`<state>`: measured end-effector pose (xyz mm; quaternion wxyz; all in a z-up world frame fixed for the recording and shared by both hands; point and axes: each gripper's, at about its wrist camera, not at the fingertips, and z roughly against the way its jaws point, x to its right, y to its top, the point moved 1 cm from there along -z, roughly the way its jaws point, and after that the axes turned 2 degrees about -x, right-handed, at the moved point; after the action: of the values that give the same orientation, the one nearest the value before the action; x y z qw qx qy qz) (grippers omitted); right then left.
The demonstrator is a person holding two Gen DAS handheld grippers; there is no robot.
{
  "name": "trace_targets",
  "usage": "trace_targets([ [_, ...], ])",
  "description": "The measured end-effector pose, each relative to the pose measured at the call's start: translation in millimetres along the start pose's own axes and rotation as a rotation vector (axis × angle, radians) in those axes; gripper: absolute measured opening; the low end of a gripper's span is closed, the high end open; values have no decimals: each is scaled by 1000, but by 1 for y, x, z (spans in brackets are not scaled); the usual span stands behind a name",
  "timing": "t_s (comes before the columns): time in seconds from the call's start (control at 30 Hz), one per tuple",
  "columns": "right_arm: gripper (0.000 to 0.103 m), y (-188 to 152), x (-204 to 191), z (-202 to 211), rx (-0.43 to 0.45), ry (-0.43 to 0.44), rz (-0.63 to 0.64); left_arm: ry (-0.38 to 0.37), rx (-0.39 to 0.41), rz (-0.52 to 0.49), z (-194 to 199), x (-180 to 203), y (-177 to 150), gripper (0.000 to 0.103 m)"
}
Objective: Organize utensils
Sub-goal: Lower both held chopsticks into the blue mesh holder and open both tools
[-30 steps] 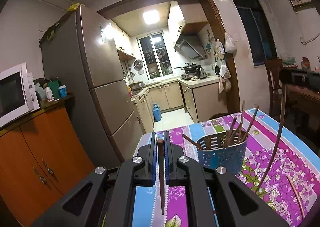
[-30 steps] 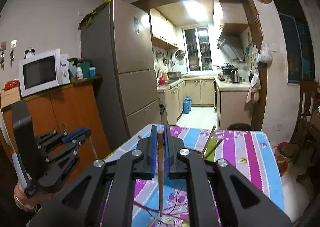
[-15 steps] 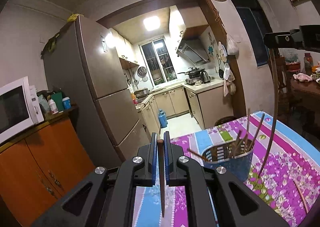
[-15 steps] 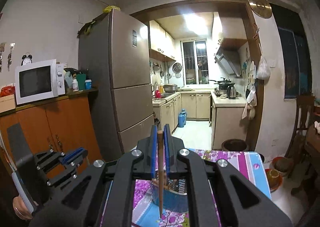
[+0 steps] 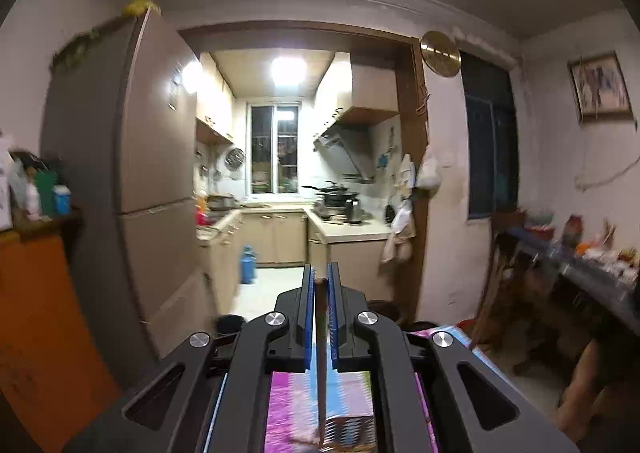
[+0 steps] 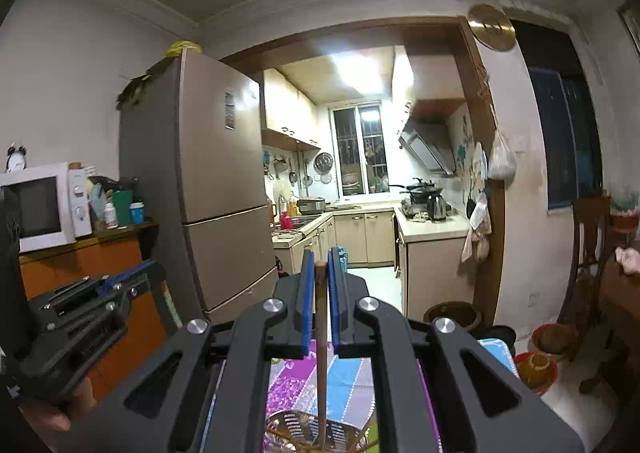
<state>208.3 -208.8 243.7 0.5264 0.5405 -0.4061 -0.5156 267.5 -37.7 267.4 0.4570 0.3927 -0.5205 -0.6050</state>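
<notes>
My left gripper (image 5: pixel 320 285) is shut on a brown chopstick (image 5: pixel 321 365) that hangs down between the blue pads toward the top of the perforated utensil holder (image 5: pixel 348 431), seen blurred at the bottom edge. My right gripper (image 6: pixel 319 265) is shut on a second wooden chopstick (image 6: pixel 321 373), whose lower end reaches into the utensil holder (image 6: pixel 296 431) right below it. The left gripper also shows in the right wrist view (image 6: pixel 96 293), at the left and apart from the holder.
The holder stands on a table with a purple and blue floral cloth (image 6: pixel 348 377). A tall fridge (image 6: pixel 220 189) and an orange cabinet (image 6: pixel 80 265) with a microwave (image 6: pixel 36 205) stand at the left. A wooden chair (image 6: pixel 588 253) and side table (image 5: pixel 580 265) are at the right.
Both grippers have risen and tilted up, so the table has dropped out of most of each view. The holder now sits directly under both chopsticks. The left view is motion blurred.
</notes>
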Motion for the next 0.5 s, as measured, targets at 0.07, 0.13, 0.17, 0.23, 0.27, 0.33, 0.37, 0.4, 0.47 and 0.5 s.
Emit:
trace_targets([
  [0.07, 5, -9, 7, -16, -12, -1, -30, -24, 7, 20, -17, 2, -7, 8],
  [0.13, 5, -21, 15, -32, -38, -1, -64, -65, -23, 59, -40, 1, -22, 8],
  [0.17, 5, -31, 19, -42, -54, -7, -81, -71, -42, 67, -50, 1, -30, 8],
  [0.23, 5, -48, 24, -56, -83, -10, -96, -70, -70, 66, -71, 1, -50, 8],
  [0.27, 5, -54, 24, -61, -94, -8, -99, -72, -79, 65, -75, 1, -56, 8],
  [0.33, 6, -69, 24, -68, -120, 2, -103, -58, -117, 41, -89, 4, -79, 8],
  [0.37, 6, -76, 24, -72, -131, 5, -99, -61, -135, 36, -94, 4, -88, 8],
  [0.4, 6, -83, 23, -75, -147, 8, -90, -61, -148, 31, -98, 5, -96, 7],
  [0.47, 6, -94, 22, -79, -169, 7, -81, -56, -170, 16, -102, 6, -110, 8],
  [0.5, 6, -98, 21, -80, -180, 14, -77, -48, -183, 2, -104, 8, -119, 8],
])
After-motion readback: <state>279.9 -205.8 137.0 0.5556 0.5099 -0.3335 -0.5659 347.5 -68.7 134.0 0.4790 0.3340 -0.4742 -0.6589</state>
